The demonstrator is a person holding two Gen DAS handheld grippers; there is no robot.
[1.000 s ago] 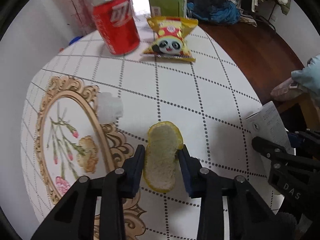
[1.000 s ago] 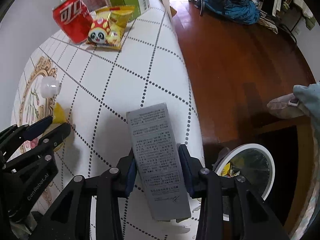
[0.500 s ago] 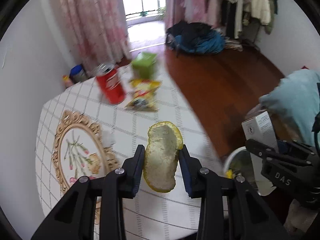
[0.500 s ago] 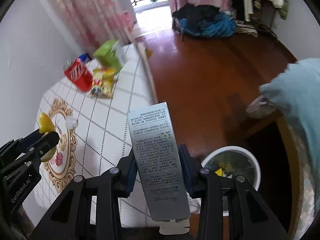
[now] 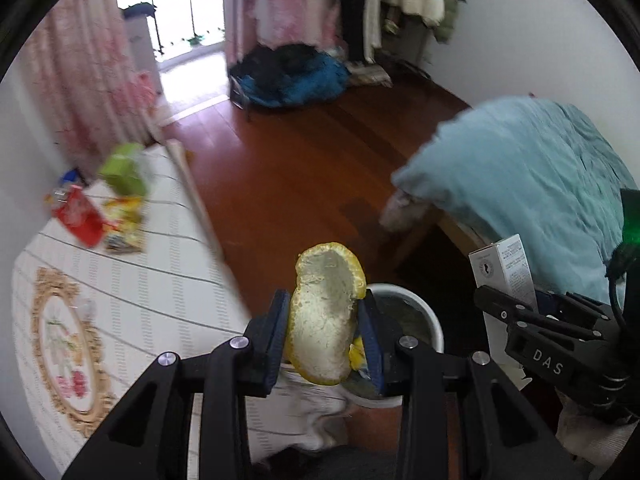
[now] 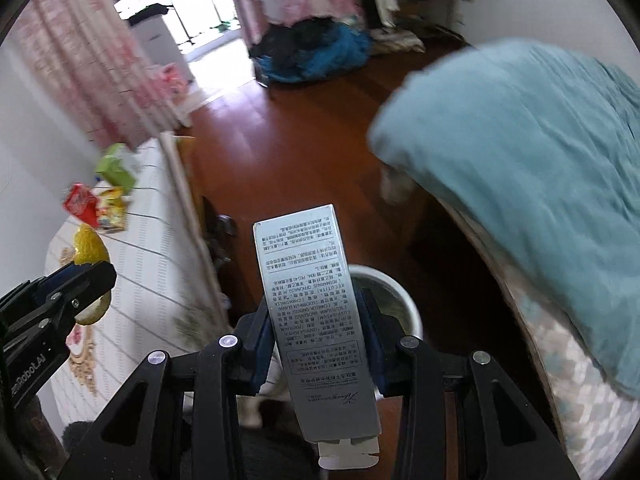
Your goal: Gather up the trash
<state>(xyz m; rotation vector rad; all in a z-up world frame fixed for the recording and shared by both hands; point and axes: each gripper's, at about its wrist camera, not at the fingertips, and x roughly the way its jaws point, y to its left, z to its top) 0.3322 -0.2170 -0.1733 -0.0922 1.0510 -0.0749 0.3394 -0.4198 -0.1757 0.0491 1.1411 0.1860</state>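
My left gripper (image 5: 325, 330) is shut on a yellow citrus peel (image 5: 325, 316), pith side toward the camera, held above the near rim of a white trash bin (image 5: 420, 312) on the floor. My right gripper (image 6: 316, 330) is shut on a grey printed carton (image 6: 312, 300), held upright in front of the same bin (image 6: 400, 300). The carton also shows at the right of the left wrist view (image 5: 504, 268). The peel and left gripper show at the left of the right wrist view (image 6: 90, 248).
A white table (image 5: 132, 280) with a gold floral emblem stands to the left. On its far end are a red can (image 5: 78, 216), a yellow snack bag (image 5: 124, 224) and a green box (image 5: 122, 172). A bed with a teal blanket (image 5: 520, 184) is to the right.
Both grippers have lifted off the table and swung right, with the peel and carton still held. The view now takes in the floor and the bin beneath them.
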